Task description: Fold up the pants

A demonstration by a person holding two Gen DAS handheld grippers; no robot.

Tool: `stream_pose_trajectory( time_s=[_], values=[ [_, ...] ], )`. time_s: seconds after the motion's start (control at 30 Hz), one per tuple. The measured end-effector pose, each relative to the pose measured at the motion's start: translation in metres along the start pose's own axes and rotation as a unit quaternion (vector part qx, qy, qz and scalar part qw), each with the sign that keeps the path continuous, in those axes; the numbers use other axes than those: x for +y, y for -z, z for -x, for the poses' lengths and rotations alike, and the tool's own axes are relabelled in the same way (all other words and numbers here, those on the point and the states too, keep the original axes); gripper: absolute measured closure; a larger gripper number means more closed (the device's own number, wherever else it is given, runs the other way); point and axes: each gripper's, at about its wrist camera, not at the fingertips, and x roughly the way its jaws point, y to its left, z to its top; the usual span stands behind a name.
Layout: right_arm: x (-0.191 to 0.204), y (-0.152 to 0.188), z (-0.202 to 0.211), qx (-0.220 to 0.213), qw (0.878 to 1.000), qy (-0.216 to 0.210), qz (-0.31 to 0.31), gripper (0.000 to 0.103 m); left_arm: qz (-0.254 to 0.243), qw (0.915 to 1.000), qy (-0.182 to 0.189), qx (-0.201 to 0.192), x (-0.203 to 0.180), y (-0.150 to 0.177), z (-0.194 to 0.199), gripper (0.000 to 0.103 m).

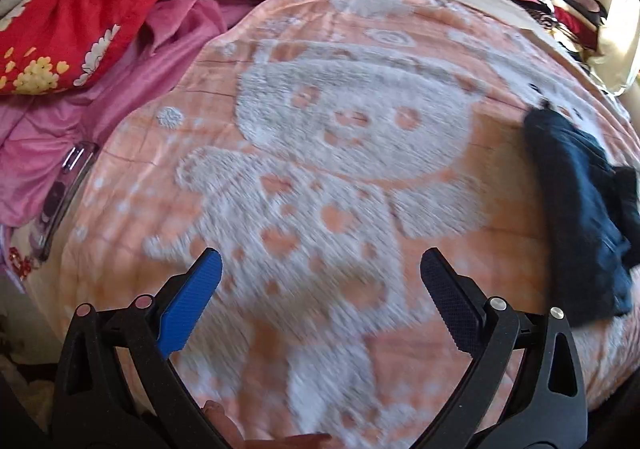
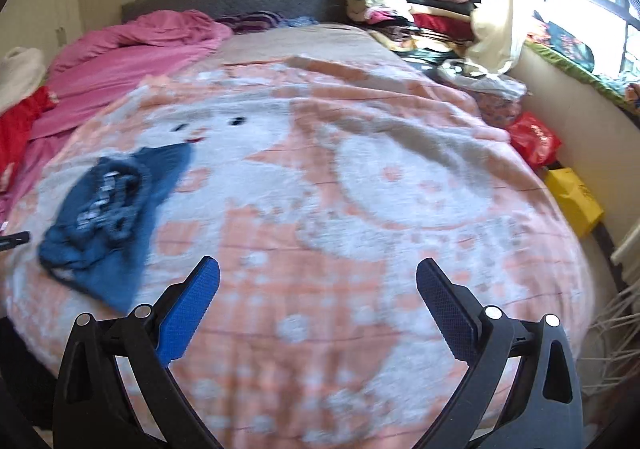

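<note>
Dark blue pants point(image 1: 580, 209) lie bunched on the orange and white blanket point(image 1: 320, 149), far to the right in the left wrist view. In the right wrist view the same pants point(image 2: 108, 213) sit crumpled at the left, with a pale printed patch showing. My left gripper point(image 1: 320, 269) hovers open above bare blanket, well left of the pants, nothing between its blue pads. My right gripper point(image 2: 318, 273) is open too, above the blanket point(image 2: 360, 189) and to the right of the pants. Both views are motion-blurred.
A pink sheet point(image 1: 140, 49) and a red flowered pillow point(image 1: 68, 21) lie along the bed's left side. Stacked clothes point(image 2: 400, 5) pile at the headboard end. Red point(image 2: 534, 137) and yellow bags point(image 2: 574, 197) sit between bed and window wall.
</note>
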Motion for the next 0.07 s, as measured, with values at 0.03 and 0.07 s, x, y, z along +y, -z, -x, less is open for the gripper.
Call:
stream_pose_trajectory(
  time_s=[0.03,0.07],
  values=[
    [-0.022,-0.01,-0.009,-0.009,1.0,0.013,-0.008,0.005,0.008,0.9999,-0.012,0.006,0.012,-0.014,-0.013,0.01],
    [-0.045,-0.019,-0.023,-0.005,1.0,0.026,-0.014,0.005,0.016,0.9997,-0.014,0.011,0.023,-0.028,-0.028,0.01]
  ],
)
